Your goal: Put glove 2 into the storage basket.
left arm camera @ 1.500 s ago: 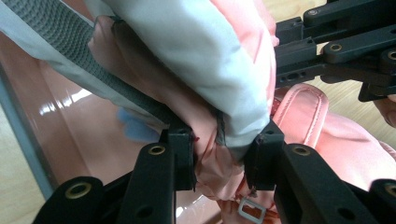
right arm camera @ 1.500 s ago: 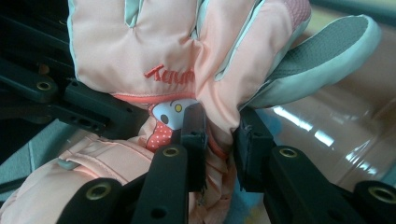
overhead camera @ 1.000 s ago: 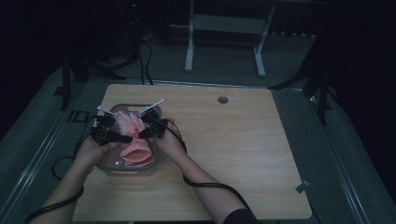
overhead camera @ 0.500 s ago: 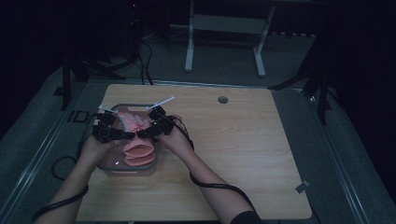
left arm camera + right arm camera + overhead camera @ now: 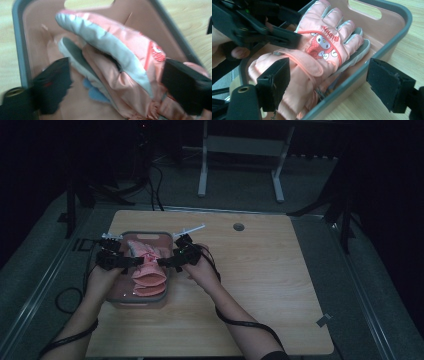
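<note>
At the left of the high view, the left gripper (image 5: 131, 263) sits over the pink tray (image 5: 145, 236), now a little lower in the frame than a second ago, its jaws apart astride the pink gloves (image 5: 148, 270) without pinching them. At centre-left the gloves lie stacked inside the tray, seemingly flatter than before, though the dim overhead picture leaves that uncertain. Just right of the tray, the right gripper (image 5: 165, 263) has likewise drawn down, jaws wide across the near wall; judged, the gloves are placed and release is complete.
</note>
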{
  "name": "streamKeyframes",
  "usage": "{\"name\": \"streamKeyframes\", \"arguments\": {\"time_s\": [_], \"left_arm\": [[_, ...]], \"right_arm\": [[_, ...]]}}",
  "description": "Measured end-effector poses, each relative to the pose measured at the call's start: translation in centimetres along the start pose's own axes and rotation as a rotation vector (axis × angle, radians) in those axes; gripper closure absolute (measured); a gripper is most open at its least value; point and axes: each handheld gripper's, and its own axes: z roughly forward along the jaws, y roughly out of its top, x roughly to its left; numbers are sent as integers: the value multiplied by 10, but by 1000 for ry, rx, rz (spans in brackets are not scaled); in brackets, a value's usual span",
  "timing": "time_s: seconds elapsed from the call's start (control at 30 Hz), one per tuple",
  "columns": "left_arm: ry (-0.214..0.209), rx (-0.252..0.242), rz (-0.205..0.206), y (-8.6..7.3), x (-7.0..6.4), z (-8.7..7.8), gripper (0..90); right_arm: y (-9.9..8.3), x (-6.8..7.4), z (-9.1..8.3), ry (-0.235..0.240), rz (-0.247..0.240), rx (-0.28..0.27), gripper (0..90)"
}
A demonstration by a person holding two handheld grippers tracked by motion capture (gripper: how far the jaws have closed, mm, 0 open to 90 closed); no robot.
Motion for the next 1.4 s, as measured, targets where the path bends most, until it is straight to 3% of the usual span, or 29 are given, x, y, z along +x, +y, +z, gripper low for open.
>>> {"name": "streamKeyframes", "arguments": {"time_s": [0.3, 0.67, 1.1, 1.17, 1.27, 1.4], "left_arm": [[-24, -77, 61, -1, -20, -22, 23], [-98, -163, 158, -14, -66, -49, 23], [-190, -202, 265, -21, -118, -44, 24], [-223, -203, 281, -23, -128, -41, 24], [-227, -216, 298, -27, -136, -38, 24], [-256, -219, 327, -34, -148, -32, 24]], "right_arm": [[-8, -5, -14, 18, 2, -6, 189], [-20, -7, -35, 22, -5, -25, 181], [-40, -11, -62, 24, -20, -34, 180], [-47, -15, -68, 26, -15, -35, 180], [-55, -19, -74, 41, -13, -29, 182], [-67, -23, -79, 45, -55, -13, 180]]}}
